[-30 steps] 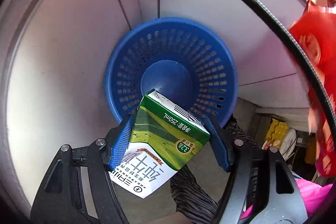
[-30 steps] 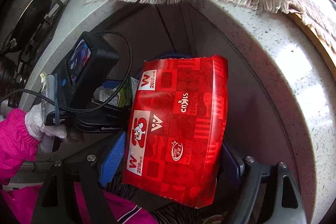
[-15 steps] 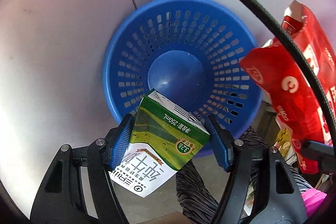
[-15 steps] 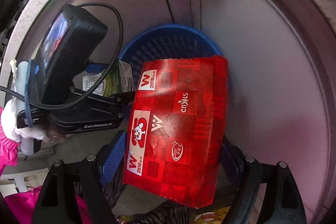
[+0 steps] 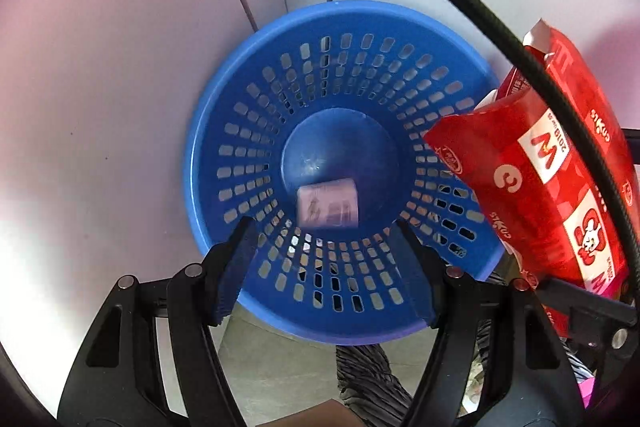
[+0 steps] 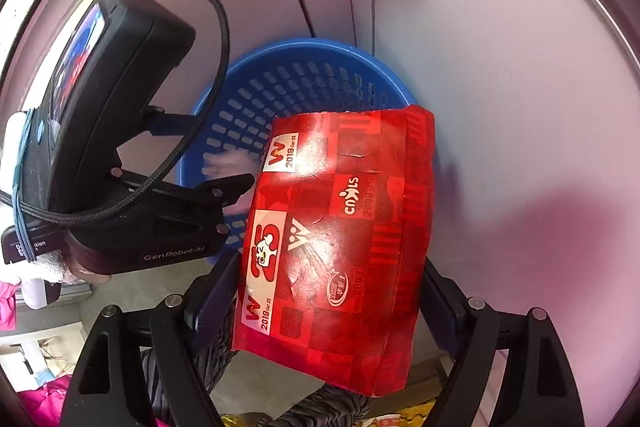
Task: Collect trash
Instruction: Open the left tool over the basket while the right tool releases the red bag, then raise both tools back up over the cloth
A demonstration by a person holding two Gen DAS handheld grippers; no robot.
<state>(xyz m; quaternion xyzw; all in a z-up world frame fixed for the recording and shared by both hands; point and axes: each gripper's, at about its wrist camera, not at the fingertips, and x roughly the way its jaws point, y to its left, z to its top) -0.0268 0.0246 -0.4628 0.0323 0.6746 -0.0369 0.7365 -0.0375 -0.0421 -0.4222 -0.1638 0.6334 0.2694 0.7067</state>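
Red snack bag (image 6: 340, 239) sits clamped between the right gripper (image 6: 324, 291) jaws, held above the near-right rim of the blue basket (image 5: 256, 131) (slotted walls, solid round bottom). From the left wrist view the same bag hangs at the basket's right edge. A small carton (image 5: 327, 202), blurred and pale, lies on its side in the basket bottom, toward the near wall. Left gripper (image 5: 324, 267) points down over the basket, jaws spread apart with nothing between them. Basket stands on the floor against pale cabinet panels (image 5: 120, 67). Black braided cable (image 5: 472, 7) arcs across the upper right. The left gripper's body with its small screen (image 6: 76, 75) shows in the right wrist view, pink sleeve (image 6: 8, 303) at the left edge
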